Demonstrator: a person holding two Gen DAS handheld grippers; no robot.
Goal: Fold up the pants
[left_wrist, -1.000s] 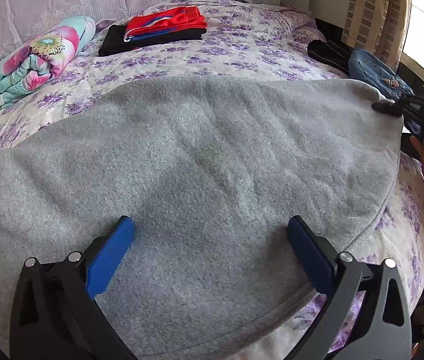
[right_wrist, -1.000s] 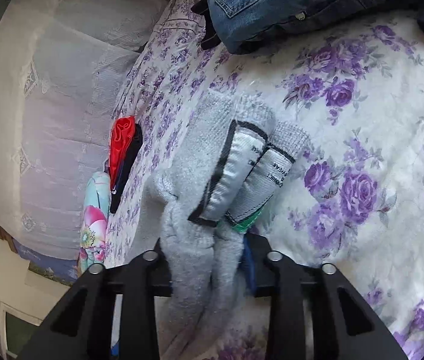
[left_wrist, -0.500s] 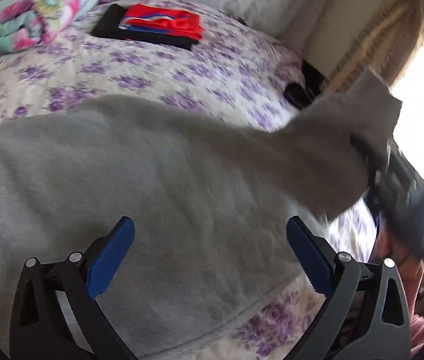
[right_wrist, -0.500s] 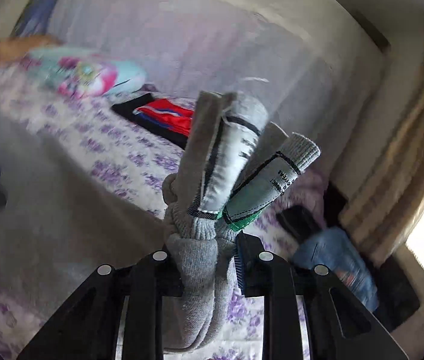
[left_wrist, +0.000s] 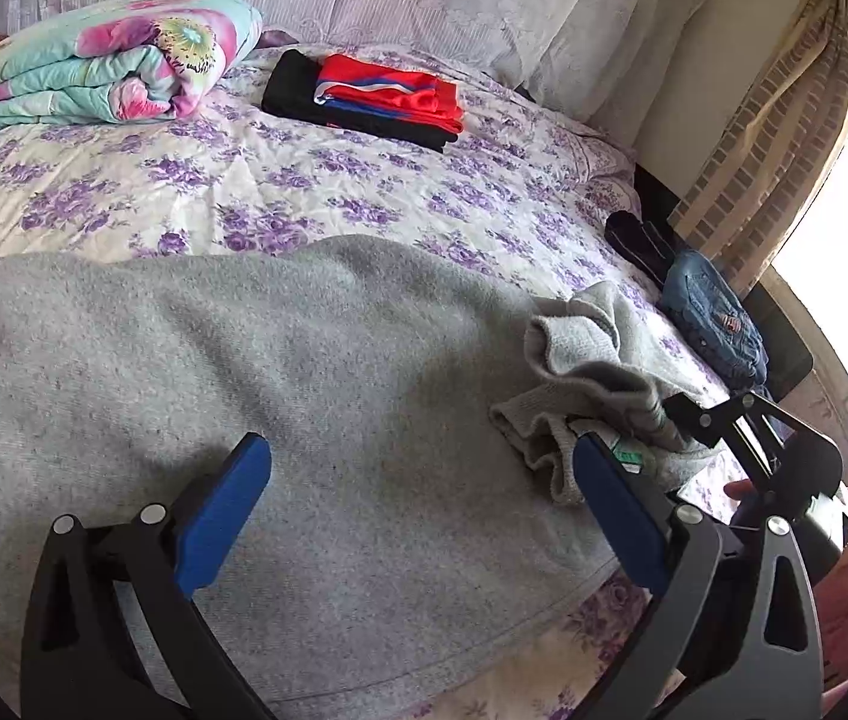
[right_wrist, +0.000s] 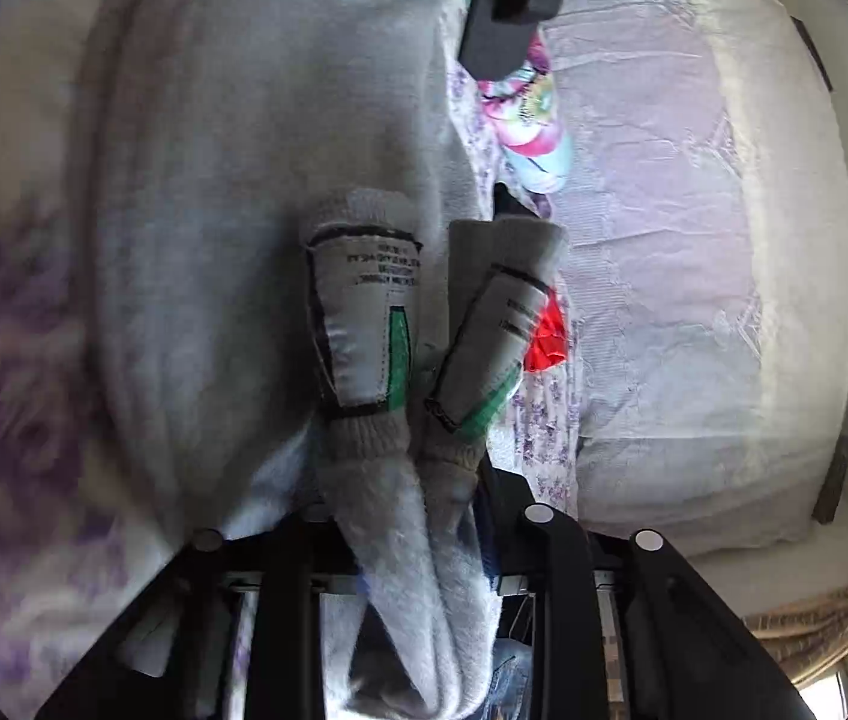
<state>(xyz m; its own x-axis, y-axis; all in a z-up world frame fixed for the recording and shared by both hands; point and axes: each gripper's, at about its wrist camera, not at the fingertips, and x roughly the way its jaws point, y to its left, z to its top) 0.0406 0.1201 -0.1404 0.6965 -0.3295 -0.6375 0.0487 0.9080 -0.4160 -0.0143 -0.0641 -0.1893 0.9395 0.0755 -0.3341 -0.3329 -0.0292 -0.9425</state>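
- Grey fleece pants lie spread across the near half of the bed, w/ one end bunched and lifted at the right edge.
- That bunched end, two ribbed cuffs w/ sewn labels, is pinched in the right hand-held gripper; its jaws are closed on the fabric.
- Left hand-held gripper hovers over the flat grey cloth, blue pads wide apart, holding nothing.
- Handling, as a judgement: soft, thick, floppy knit; light but drapes and drags, prob. not slippery. It sags wherever unsupported.
- Best holds look like seams, cuffs or waistband edge, where layers are thick; pinching mid-panel would likely just pucker it.
- Hard to make out: waistband isn't identifiable; left part of the pants runs out of frame. Can't tell if legs are stacked evenly.
- Right view is blurred at its left side; label print unreadable.
- Farther out: folded red and black clothes, a floral quilt roll, jeans near the bed's right edge by the curtain.
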